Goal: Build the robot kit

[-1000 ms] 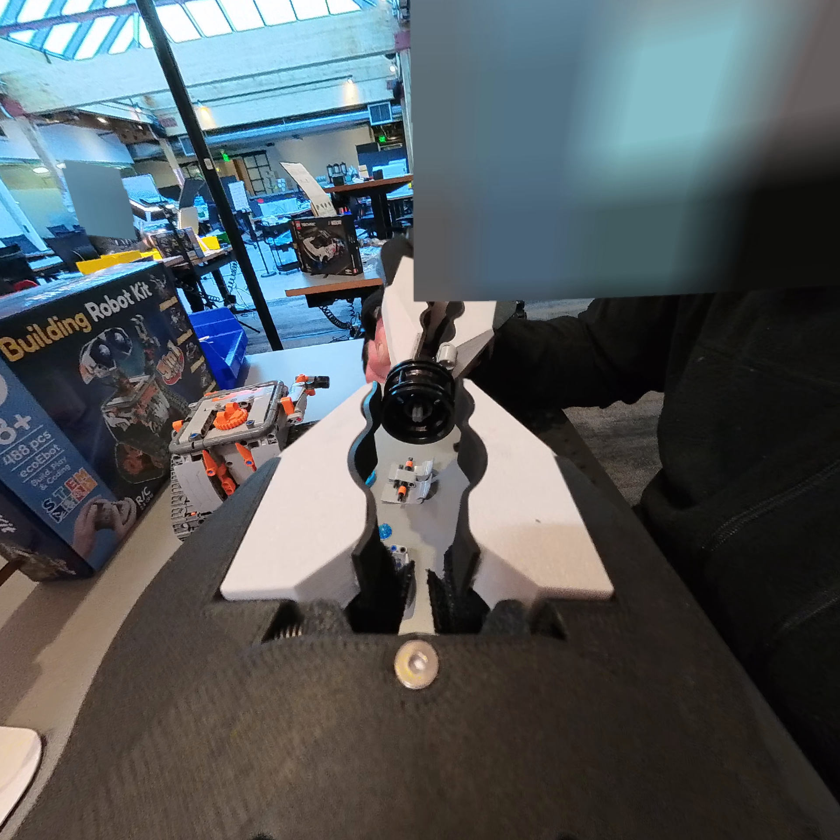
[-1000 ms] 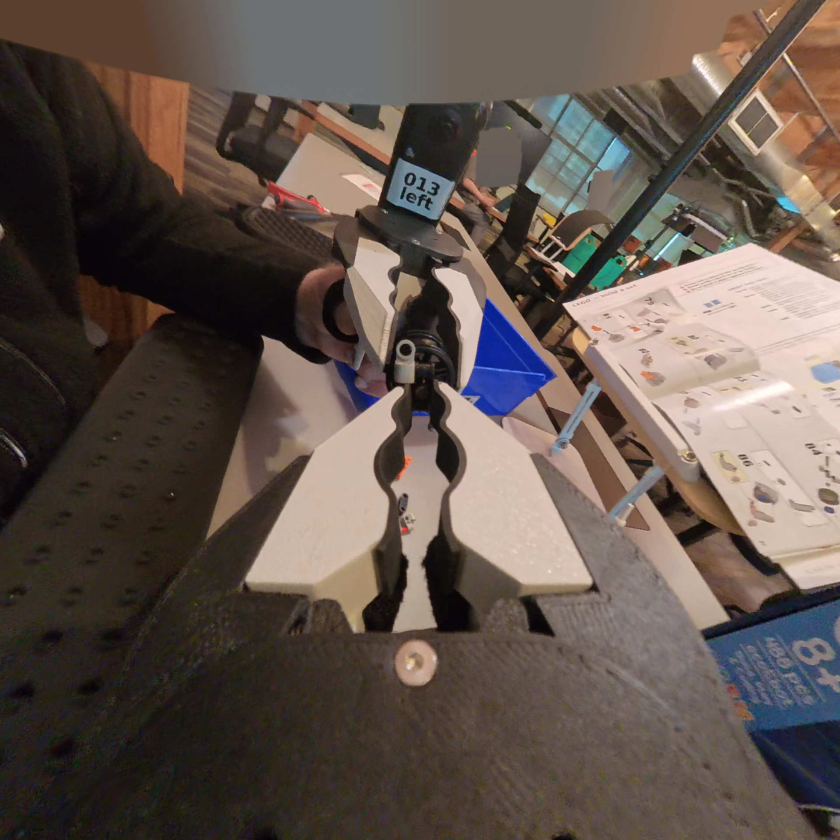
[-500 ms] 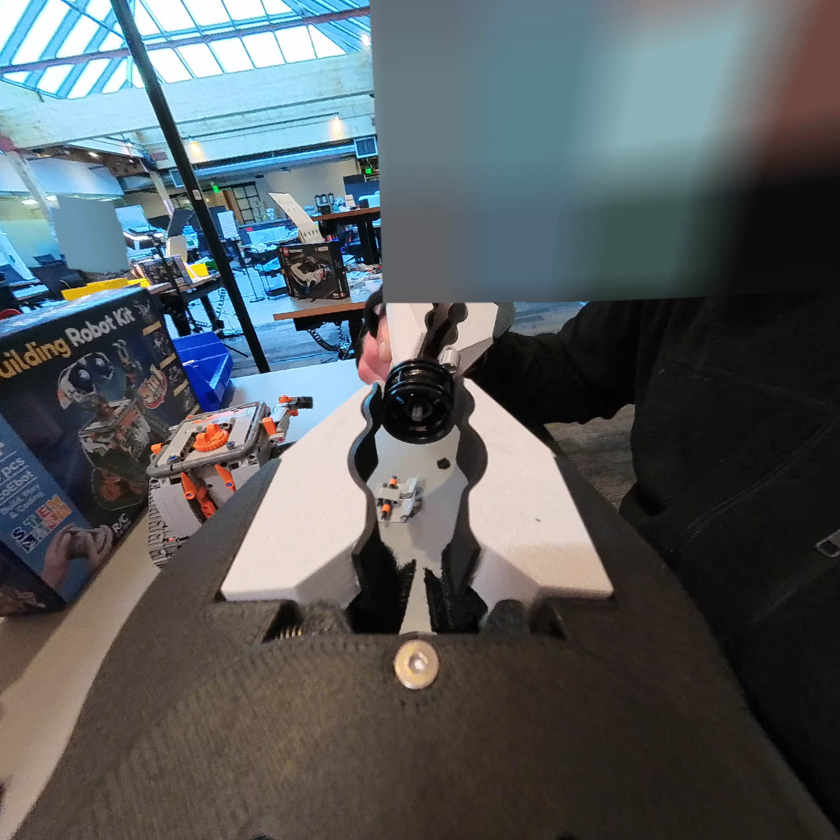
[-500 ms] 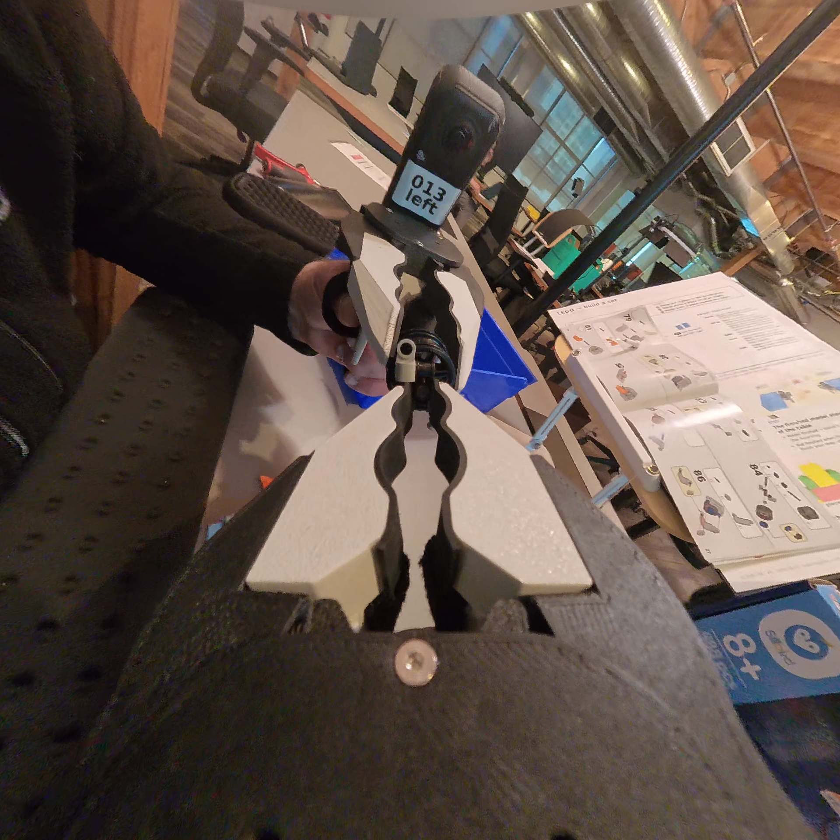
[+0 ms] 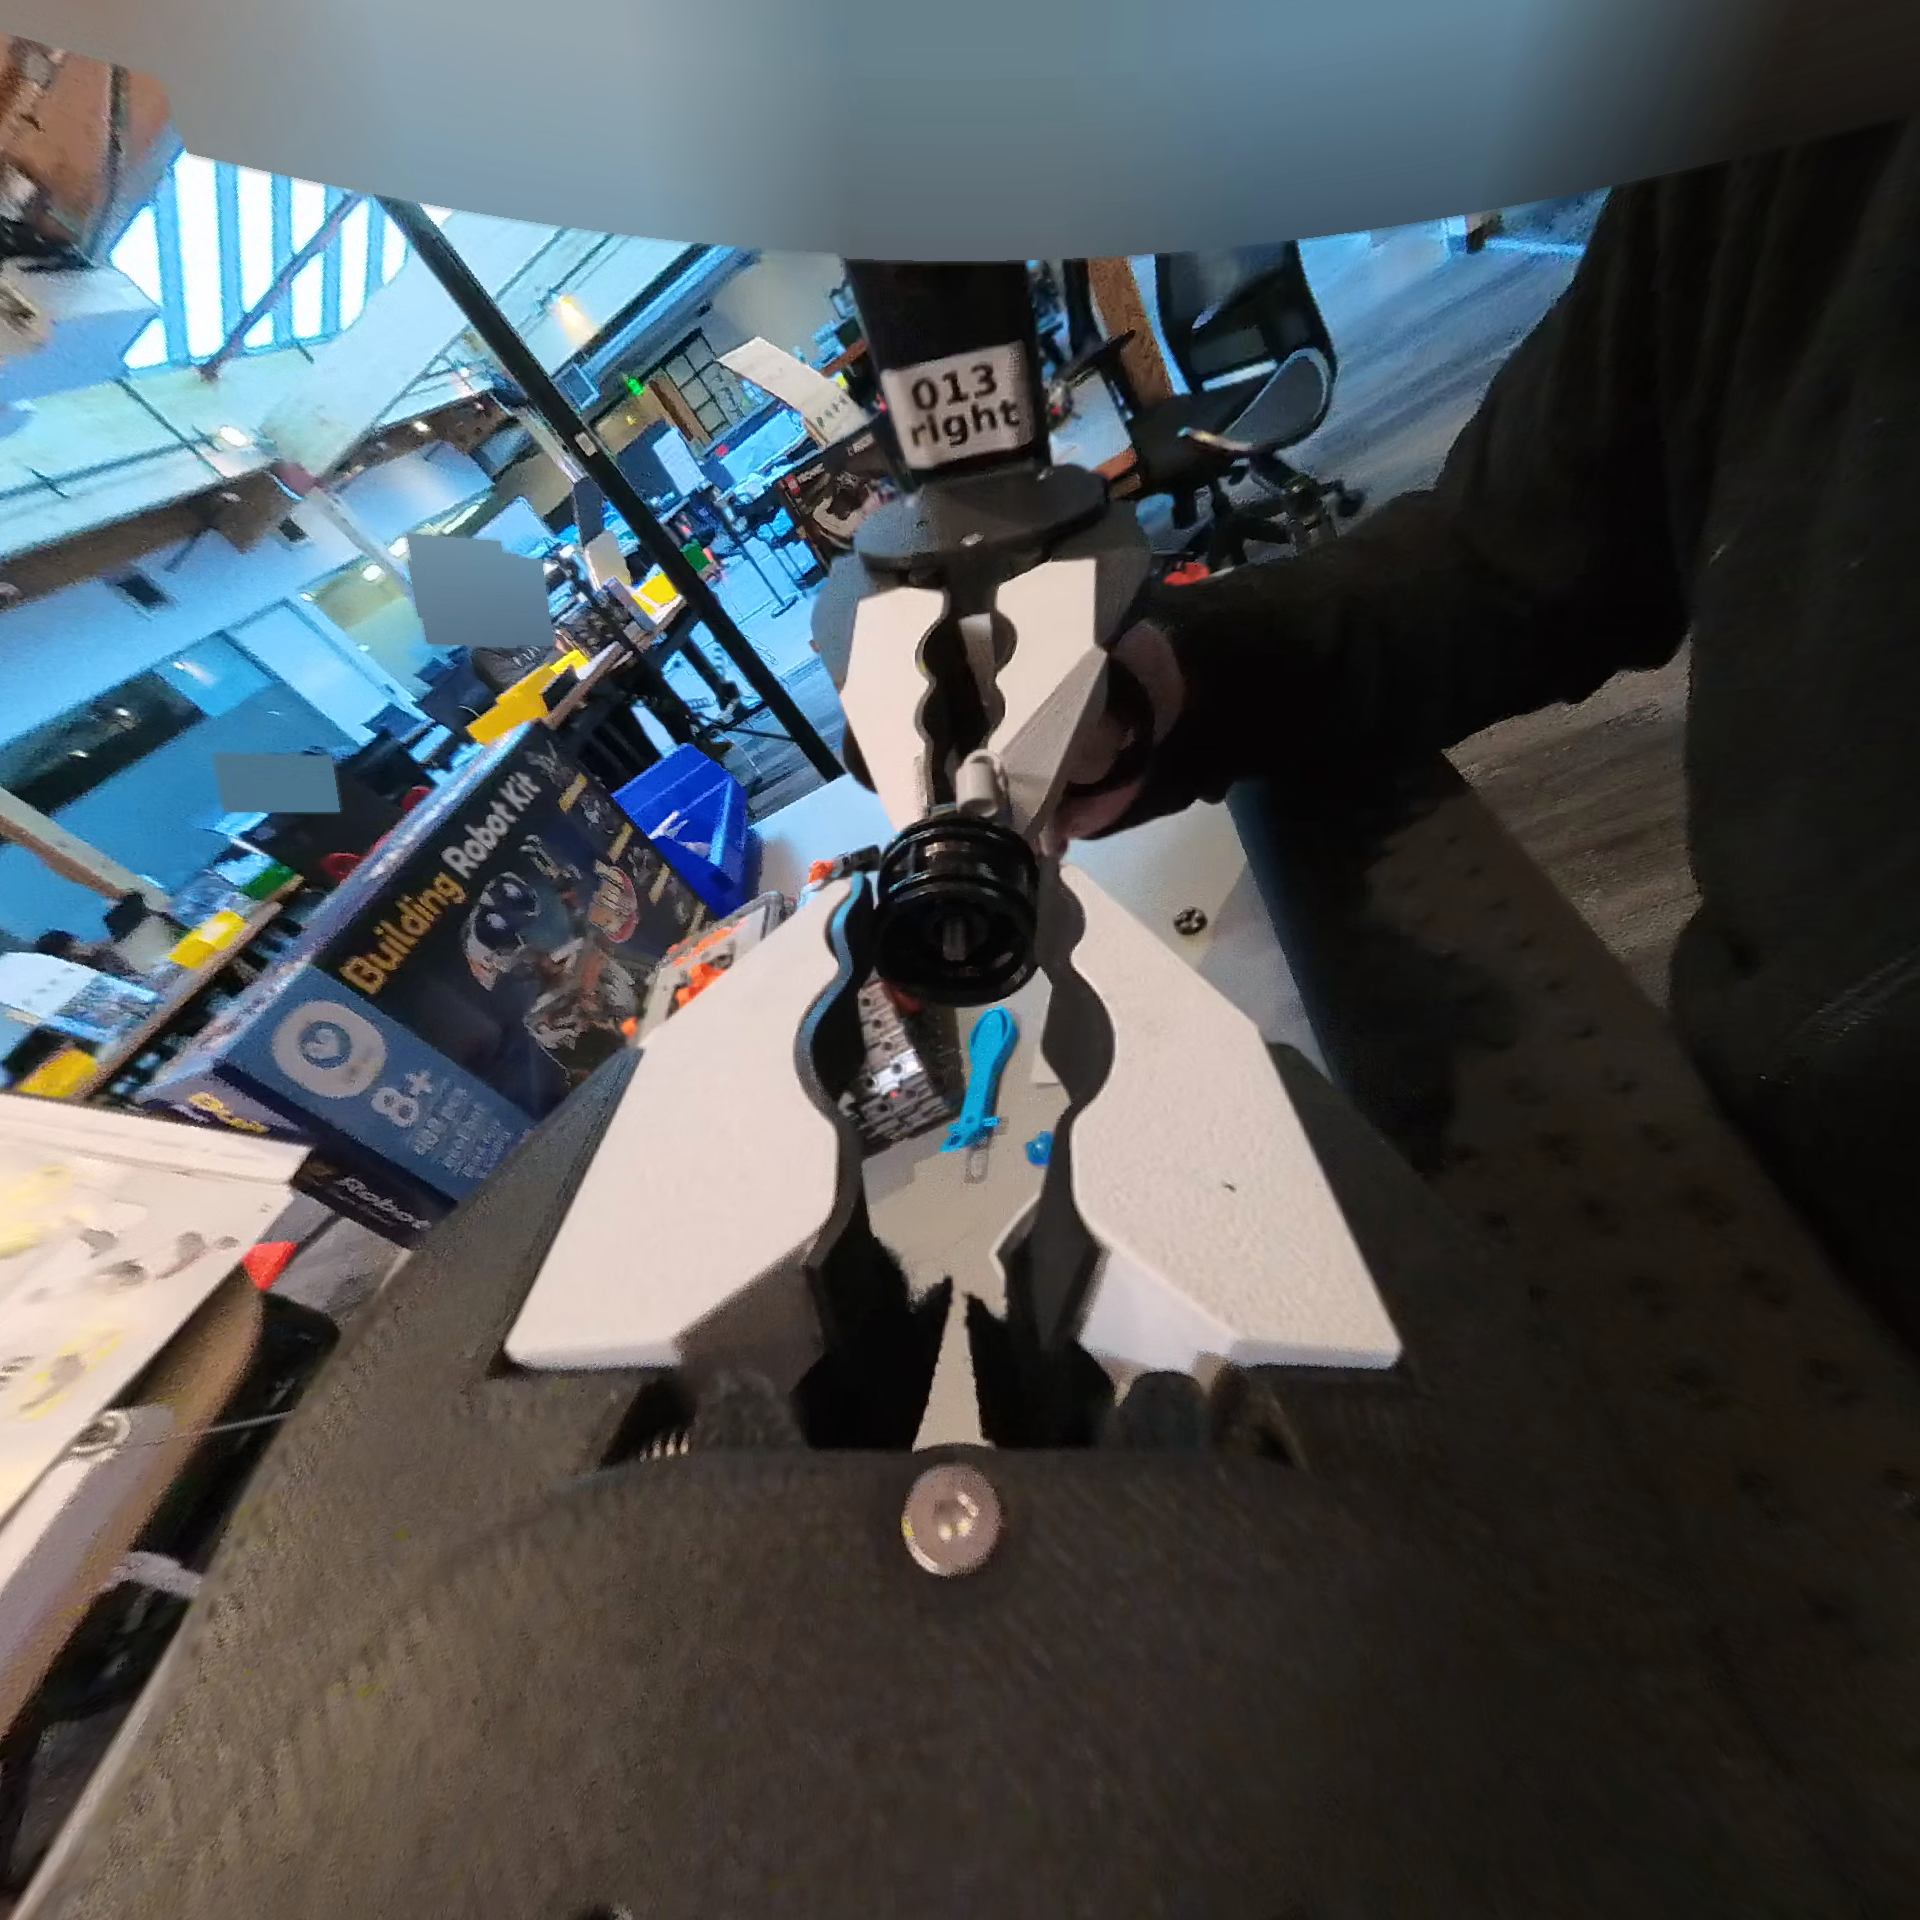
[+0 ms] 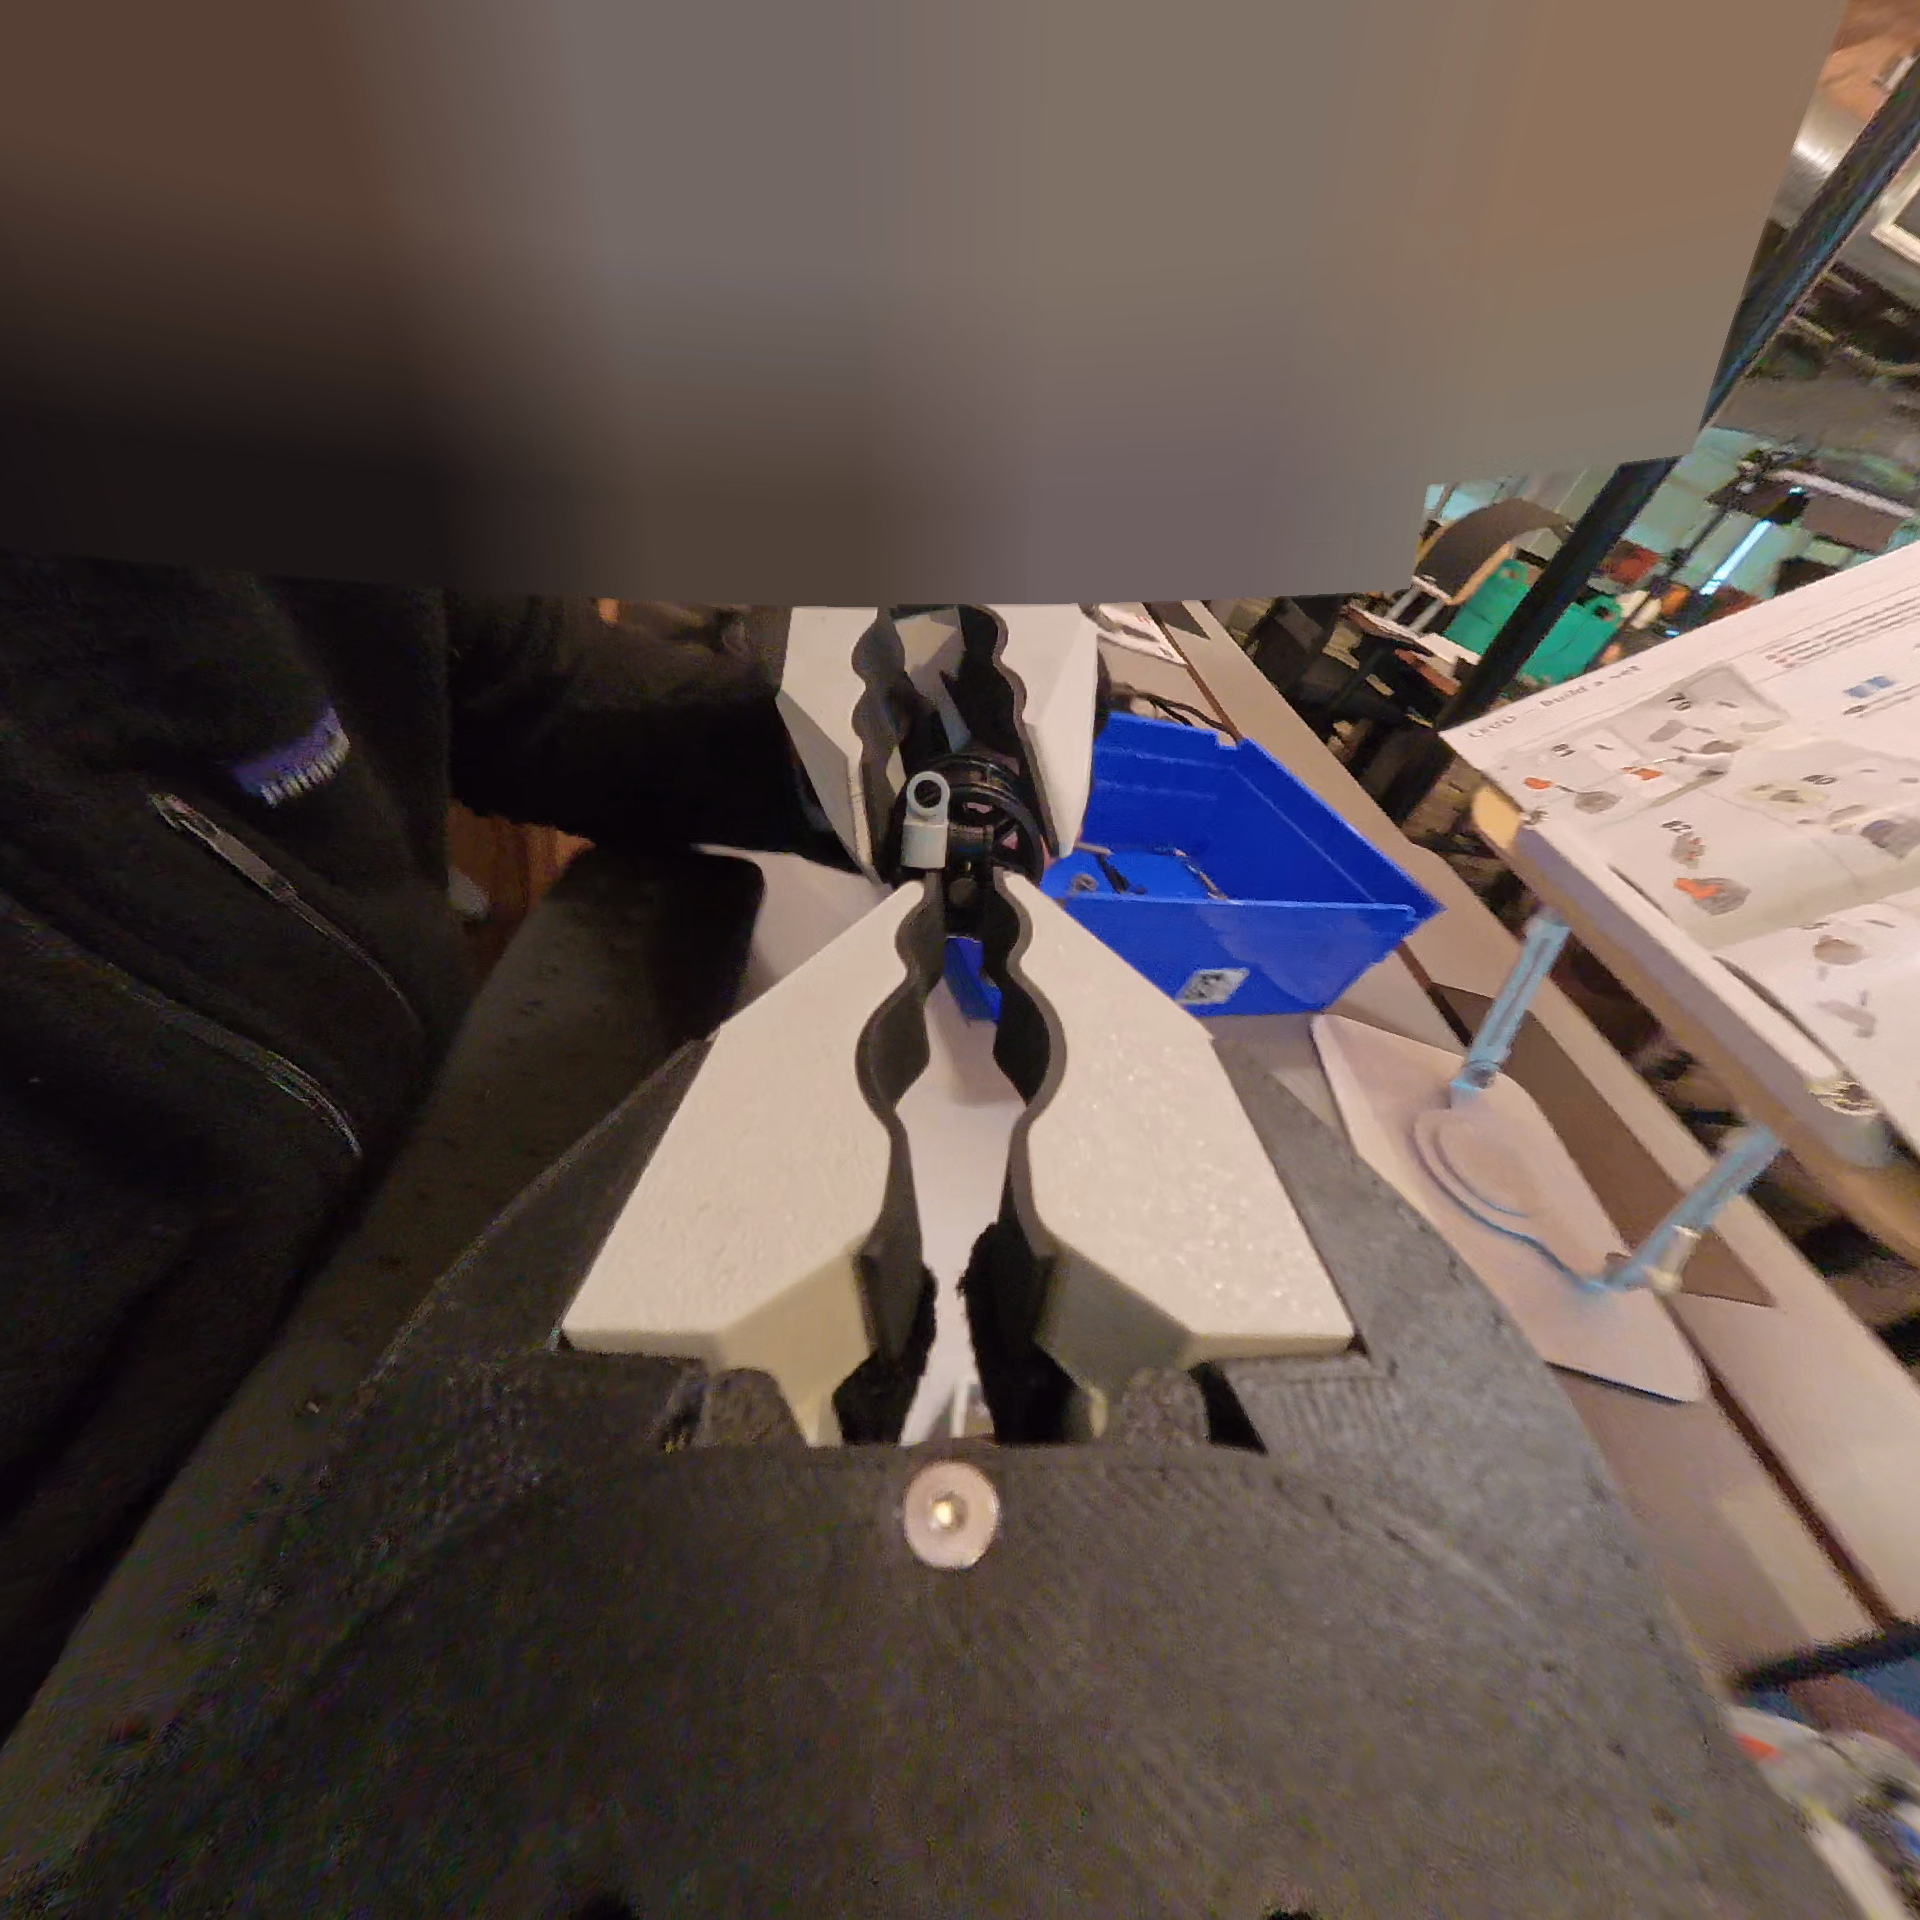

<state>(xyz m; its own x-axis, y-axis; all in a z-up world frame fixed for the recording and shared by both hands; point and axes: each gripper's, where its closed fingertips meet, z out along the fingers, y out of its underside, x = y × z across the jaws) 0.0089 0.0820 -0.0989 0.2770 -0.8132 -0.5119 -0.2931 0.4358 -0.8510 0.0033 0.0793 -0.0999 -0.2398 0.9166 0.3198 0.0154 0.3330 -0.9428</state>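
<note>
Two grippers | left gripper (image 5: 956, 914) clamps ribbed black wheel (image 5: 956, 920) | right gripper (image 6: 961, 894) pinches (tiny) grey connector (image 6: 923, 821)

the two grippers meet tip to tip, the black wheel (image 5: 956, 914) wedged between them, so nothing passes straight ahead. below the left gripper (image 5: 951, 935) the pale surface (image 5: 1216, 894) carries a tracked model (image 5: 894, 1070) and a blue tool (image 5: 982, 1070) (close together, touching or not i cannot tell). a big kit box (image 5: 457, 987) walls off one side, the person's dark sleeve (image 5: 1403, 644) the other. beyond the right gripper (image 6: 961, 894) a blue bin (image 6: 1236, 914) sits, and a propped instruction sheet (image 6: 1745, 790) overhangs the edge.
</note>
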